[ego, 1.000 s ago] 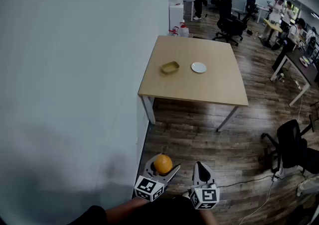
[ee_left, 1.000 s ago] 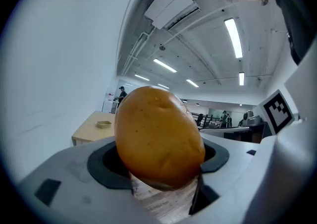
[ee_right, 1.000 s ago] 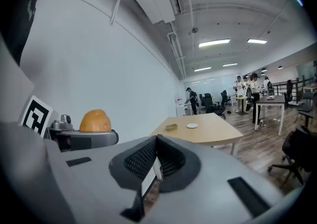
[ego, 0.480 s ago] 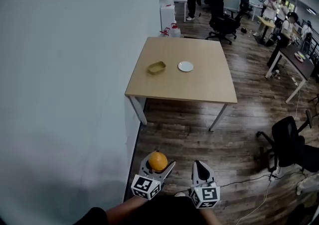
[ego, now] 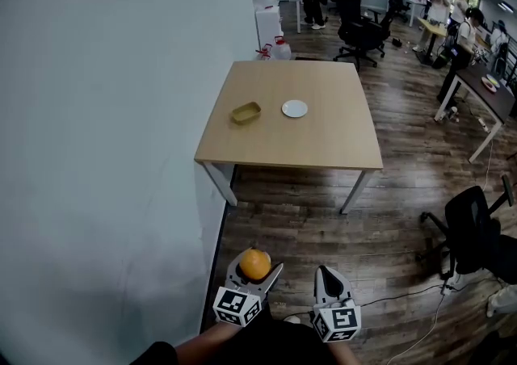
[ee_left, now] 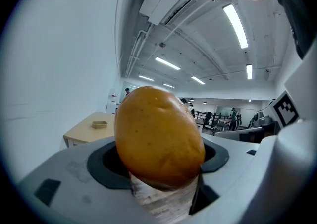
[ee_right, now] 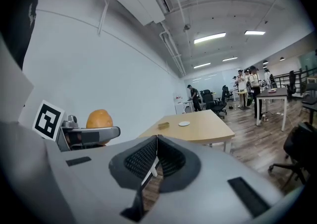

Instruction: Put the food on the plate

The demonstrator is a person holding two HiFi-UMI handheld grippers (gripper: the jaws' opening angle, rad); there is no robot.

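Table (ego: 323, 141) shifted left; left gripper (ego: 254, 274) half-hides orange (ee_left: 158, 141).

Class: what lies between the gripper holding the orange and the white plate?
In the head view, only wood floor and bare tabletop separate the left gripper, shut on the orange, from the plate.

I see a square light-wood table (ego: 323, 141) standing on the plank floor (ego: 307, 226) beside the wall (ego: 121, 113). On it lie a small white plate (ego: 295, 108) and, near its left, a shallow yellow tray (ego: 246, 113), the two apart.
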